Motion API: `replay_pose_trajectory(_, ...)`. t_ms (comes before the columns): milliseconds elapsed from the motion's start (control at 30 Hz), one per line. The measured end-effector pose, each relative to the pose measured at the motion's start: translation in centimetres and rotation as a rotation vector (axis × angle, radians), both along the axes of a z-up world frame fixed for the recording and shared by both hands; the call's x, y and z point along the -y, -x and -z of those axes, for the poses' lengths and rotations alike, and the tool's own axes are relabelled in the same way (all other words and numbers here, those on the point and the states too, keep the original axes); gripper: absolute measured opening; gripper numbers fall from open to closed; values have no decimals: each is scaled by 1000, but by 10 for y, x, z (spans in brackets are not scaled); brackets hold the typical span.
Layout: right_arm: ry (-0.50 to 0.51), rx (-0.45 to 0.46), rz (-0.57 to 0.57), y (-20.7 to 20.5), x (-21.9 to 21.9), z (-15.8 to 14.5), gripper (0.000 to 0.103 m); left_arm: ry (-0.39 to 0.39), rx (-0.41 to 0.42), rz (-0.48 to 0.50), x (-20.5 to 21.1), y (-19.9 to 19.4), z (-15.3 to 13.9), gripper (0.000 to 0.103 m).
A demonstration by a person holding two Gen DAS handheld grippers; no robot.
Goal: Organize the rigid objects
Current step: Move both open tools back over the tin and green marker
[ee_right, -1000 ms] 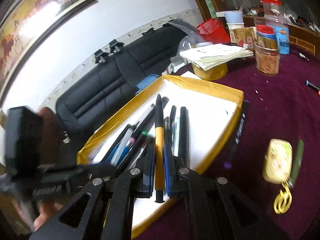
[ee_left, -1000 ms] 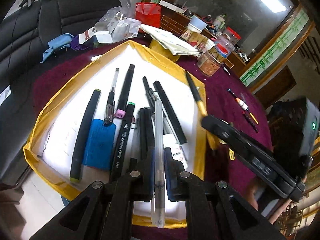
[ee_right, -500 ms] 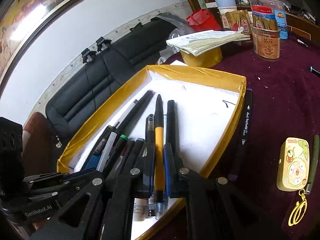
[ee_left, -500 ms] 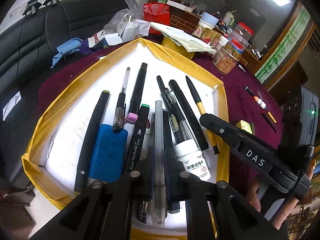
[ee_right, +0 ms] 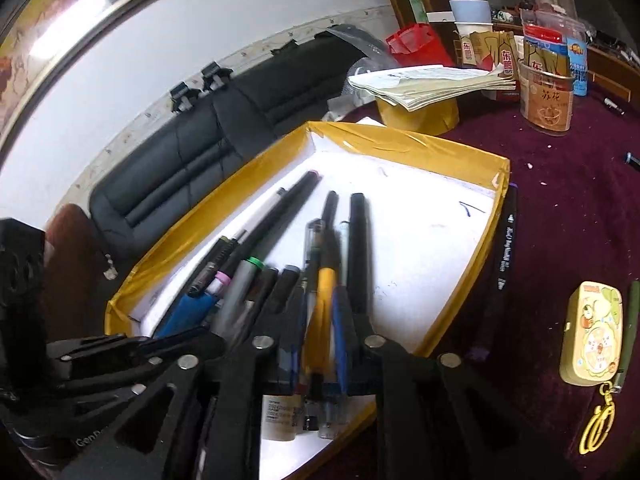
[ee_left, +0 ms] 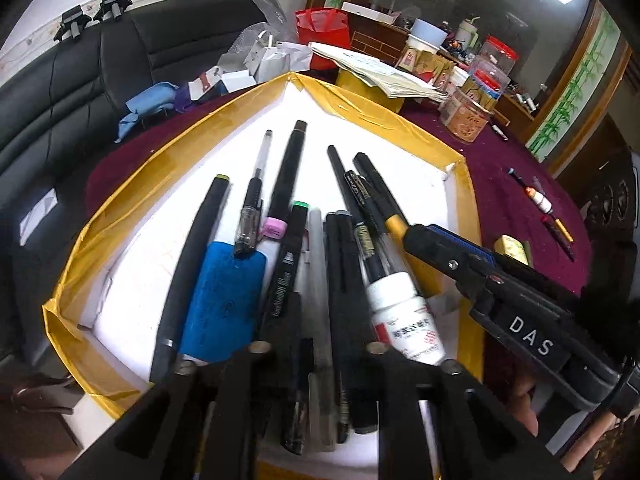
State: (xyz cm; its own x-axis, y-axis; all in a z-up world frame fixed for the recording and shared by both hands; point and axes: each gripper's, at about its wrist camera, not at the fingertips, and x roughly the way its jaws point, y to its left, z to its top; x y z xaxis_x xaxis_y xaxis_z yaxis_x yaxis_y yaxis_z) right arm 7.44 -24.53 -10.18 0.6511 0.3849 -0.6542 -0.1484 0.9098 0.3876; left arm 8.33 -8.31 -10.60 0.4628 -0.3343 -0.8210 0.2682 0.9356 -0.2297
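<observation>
Both grippers hang low over the near end of the yellow-rimmed tray (ee_left: 466,184), which stands on a table with a dark red cloth (ee_left: 516,200). The left gripper (ee_left: 320,320) has just been opening its jaws; they now stand a little apart, and the clear pen (ee_left: 320,264) lies between them on the white floor of the tray, no longer pressed by the pads as far as I can see. The right gripper (ee_right: 318,324) has also just been opening; its blue pads stand slightly apart on both sides of the yellow-and-black pen (ee_right: 326,280), which rests among the other pens in the tray, and I cannot tell whether one pad touches it. In the tray there lie also a blue flat case (ee_left: 222,300), a marker with a green end (ee_left: 290,256), a long black pen with a pink band (ee_left: 286,184), a black marker with an olive tip (ee_left: 196,264) and a small white bottle (ee_left: 404,316) with a printed label, all pointing roughly the same way, side by side. Outside the tray, on the cloth, a black marker (ee_right: 505,248) lies just beside the tray's right wall, and further right there are a small yellow tin (ee_right: 592,336) with a key ring and a dark green pen (ee_right: 630,320) touching it. Behind the tray stand a pile of papers (ee_right: 432,84) and a plastic jar (ee_right: 546,100).
</observation>
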Motion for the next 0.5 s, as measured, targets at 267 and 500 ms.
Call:
replay_pose_trajectory(267,-33,106,48,20,40,-53,57,13,103,21,6,25,-29,60)
replay_pose_trajectory(500,-26,57,223,47,136,-70,64,72,110,84,26,45,-43,62)
